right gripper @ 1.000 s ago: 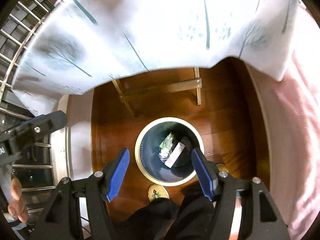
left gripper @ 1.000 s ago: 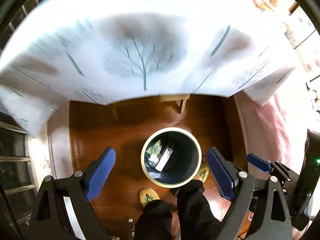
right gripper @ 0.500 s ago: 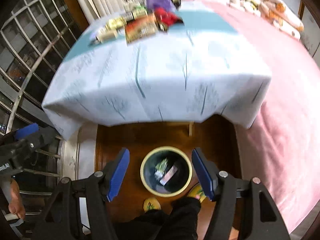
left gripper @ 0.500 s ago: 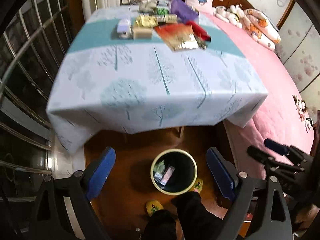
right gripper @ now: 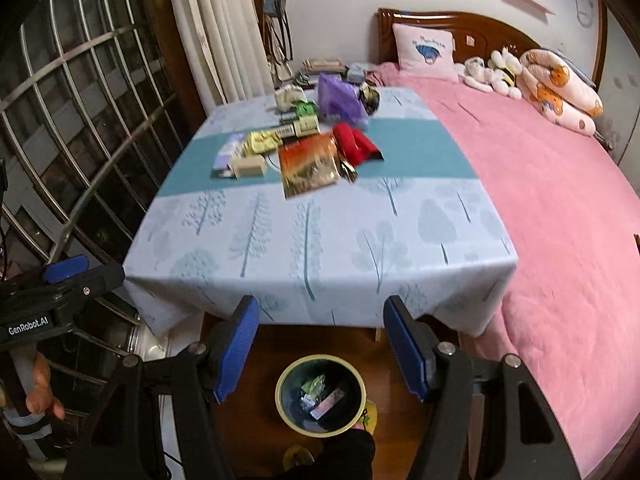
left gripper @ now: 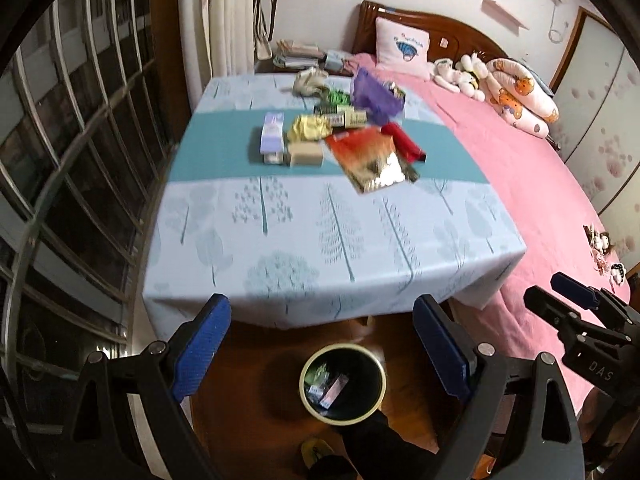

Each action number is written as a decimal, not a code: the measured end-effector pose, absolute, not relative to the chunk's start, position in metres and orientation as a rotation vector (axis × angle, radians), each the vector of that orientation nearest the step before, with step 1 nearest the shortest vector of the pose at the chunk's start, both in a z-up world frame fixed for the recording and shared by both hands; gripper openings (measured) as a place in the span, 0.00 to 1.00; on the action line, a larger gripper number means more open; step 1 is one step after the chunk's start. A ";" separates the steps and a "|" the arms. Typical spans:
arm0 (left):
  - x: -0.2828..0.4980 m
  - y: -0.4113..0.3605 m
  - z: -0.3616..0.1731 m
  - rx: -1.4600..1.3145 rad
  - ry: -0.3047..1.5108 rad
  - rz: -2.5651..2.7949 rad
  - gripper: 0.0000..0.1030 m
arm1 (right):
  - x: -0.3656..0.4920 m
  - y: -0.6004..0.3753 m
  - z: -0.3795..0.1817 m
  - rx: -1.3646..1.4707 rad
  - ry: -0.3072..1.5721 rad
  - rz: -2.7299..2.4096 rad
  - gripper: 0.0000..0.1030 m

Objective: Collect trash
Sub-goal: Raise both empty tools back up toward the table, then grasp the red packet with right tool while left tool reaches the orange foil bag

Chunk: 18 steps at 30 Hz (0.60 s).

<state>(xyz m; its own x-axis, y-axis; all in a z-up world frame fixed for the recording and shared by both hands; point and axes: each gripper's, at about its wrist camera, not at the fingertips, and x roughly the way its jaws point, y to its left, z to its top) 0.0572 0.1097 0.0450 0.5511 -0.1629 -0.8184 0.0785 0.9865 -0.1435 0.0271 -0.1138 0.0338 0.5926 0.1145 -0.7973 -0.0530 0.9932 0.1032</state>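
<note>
Bare tablecloth fills the table's (right gripper: 320,240) near edge, above the bin (right gripper: 320,394); both grippers (left gripper: 320,356) (right gripper: 320,352) gape empty; "GenRobot.AI" lower left.

Table (left gripper: 332,240) sits dead ahead w/ cloth draped over it, trash pile (left gripper: 340,136) clustered on far half, centre-ish. Foil packet (left gripper: 372,160) nearest edge of pile, box (left gripper: 306,154) just left of it, carton (left gripper: 272,136) further left. Bin (left gripper: 343,388) on floor in front of table's near edge, wrappers (left gripper: 328,386) inside. Bed (left gripper: 520,168) along table's right side, pillow (left gripper: 402,46) and soft toys (left gripper: 464,70) at its far end by headboard. Window grille (left gripper: 72,152) on left. Curtain (left gripper: 236,16) behind table, far left corner.
</note>
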 end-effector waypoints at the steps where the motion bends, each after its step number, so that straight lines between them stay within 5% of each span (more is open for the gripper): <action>1: 0.060 0.108 0.047 -0.091 0.971 -0.144 0.89 | 0.030 -0.113 0.034 0.071 0.930 0.099 0.63; 18: 0.140 0.058 0.063 -0.033 0.938 -0.160 0.89 | 0.118 -0.133 0.031 0.085 0.912 0.163 0.63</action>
<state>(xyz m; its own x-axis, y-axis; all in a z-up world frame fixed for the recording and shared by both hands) 0.1405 0.0575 0.0634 0.5805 -0.1511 -0.8002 0.1223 0.9877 -0.0977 0.1175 -0.1327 0.0306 0.6012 0.1762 -0.7794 -0.1042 0.9843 0.1422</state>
